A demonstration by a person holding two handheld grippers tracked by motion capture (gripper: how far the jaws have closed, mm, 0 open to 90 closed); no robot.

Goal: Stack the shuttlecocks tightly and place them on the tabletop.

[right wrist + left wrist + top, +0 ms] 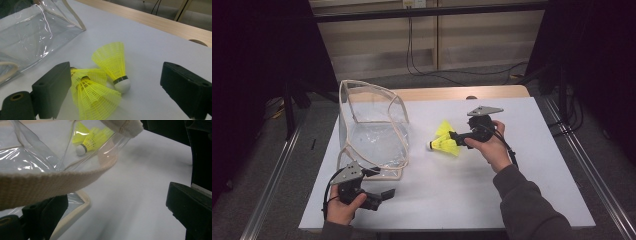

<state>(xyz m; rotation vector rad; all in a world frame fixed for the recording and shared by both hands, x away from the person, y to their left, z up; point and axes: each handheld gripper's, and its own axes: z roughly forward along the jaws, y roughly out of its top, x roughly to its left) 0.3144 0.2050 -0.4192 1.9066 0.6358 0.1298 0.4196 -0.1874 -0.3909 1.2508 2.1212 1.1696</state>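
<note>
Yellow mesh-skirted shuttlecocks (110, 75), cone-shaped with white rounded caps, lie clustered on the white counter (512, 180), just right of the bag (372, 130). Bag is clear glossy plastic, crinkled, edged in beige woven webbing, standing open. Right gripper (458, 137) sits at the cluster: fingers (53, 87) wide apart, straddling the shuttlecocks; left one at a skirt, contact unclear, no clamp. No earlier frame to compare. Left gripper (384, 194) at the bag's near corner: fingers open, webbing strap (50, 182) crossing above one of them, nothing clamped.
</note>
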